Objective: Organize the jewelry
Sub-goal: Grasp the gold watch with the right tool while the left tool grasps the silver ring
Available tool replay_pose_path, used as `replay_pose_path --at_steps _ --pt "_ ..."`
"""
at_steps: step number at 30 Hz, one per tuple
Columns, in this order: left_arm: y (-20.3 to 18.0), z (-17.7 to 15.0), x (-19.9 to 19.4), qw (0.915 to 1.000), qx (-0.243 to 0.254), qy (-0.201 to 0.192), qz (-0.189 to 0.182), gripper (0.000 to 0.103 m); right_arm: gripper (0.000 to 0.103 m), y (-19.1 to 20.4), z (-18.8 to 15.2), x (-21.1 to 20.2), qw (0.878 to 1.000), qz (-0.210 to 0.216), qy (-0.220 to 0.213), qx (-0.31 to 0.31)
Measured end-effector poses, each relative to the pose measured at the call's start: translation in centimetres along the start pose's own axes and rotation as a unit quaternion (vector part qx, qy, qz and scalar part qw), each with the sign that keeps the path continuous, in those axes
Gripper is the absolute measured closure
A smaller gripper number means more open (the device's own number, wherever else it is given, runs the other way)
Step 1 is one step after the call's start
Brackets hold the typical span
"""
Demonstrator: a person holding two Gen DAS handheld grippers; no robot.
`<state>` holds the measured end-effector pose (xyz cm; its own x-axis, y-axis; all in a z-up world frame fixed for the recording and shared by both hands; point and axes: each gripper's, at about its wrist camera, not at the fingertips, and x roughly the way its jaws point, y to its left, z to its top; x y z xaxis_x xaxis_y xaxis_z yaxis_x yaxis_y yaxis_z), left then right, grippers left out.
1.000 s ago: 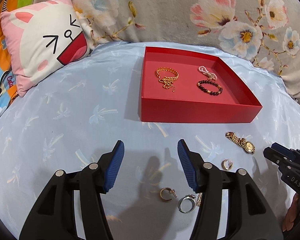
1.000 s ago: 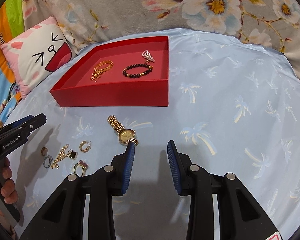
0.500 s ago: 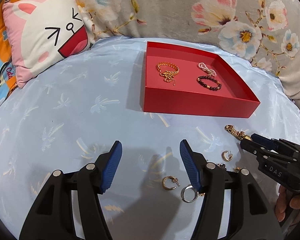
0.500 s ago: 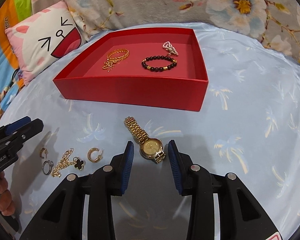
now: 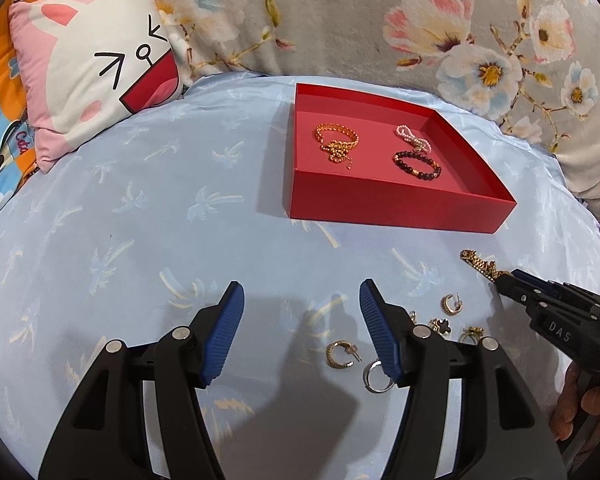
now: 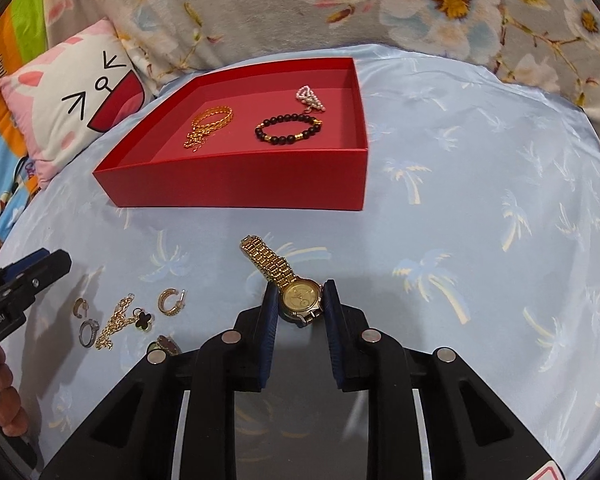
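The gold watch (image 6: 300, 298) lies low in the frame's centre on the blue cloth (image 6: 480, 200), its case between the closing jaws of the right gripper (image 6: 299, 304), pads touching its sides to lift it. Above sits the red tray (image 6: 236, 184), with bare floor left of the bracelets. The left gripper (image 5: 302, 334) hovers spread, empty.

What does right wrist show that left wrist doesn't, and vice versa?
Right wrist only: the watch dial between the closing right tool's pads, and open cloth to the right of the tray. Left wrist only: the left tool's open pads with nothing between them; here the right tool hides the dial. Both: red tray with three bracelets, loose earrings and ring, cat pillow.
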<state>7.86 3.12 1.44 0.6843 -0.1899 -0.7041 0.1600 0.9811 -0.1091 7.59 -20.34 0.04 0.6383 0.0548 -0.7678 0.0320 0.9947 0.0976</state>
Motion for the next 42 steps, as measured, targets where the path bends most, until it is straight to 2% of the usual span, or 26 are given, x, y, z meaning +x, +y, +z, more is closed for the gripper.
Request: replay_pose_path --at_steps 7,10,16,27,33,38,42 --pt "-0.5 -1.3 -0.5 0.9999 0.012 0.01 0.008 0.045 0.082 -1.1 -0.4 -0.6 1.0 0.008 -0.003 0.021" --pt "-0.5 -2.1 -0.9 0.9998 0.015 0.013 0.008 0.039 0.082 -1.6 -0.7 -0.8 0.999 0.014 -0.004 0.029" --pt "-1.3 -3.8 -1.5 0.9992 0.03 0.026 0.002 0.038 0.082 -1.9 -1.0 -1.1 0.999 0.019 -0.005 0.034" --pt "-3.4 -3.7 -0.9 0.9984 0.048 0.028 -0.009 0.038 0.082 -2.2 -1.1 -1.2 0.999 0.028 -0.005 0.04" --pt "-4.9 -3.8 -0.3 0.9966 0.069 0.042 -0.016 0.054 0.082 -2.2 -1.1 -1.2 0.999 0.029 -0.005 0.041" --pt "-5.2 -3.8 -0.3 0.9963 0.075 0.04 -0.015 0.077 0.082 -2.2 -1.1 -1.2 0.999 0.029 -0.005 0.041" --pt "-5.5 -3.9 -0.2 0.9956 0.083 0.041 -0.017 0.083 0.082 -2.2 -1.1 -1.3 0.999 0.029 -0.005 0.041"
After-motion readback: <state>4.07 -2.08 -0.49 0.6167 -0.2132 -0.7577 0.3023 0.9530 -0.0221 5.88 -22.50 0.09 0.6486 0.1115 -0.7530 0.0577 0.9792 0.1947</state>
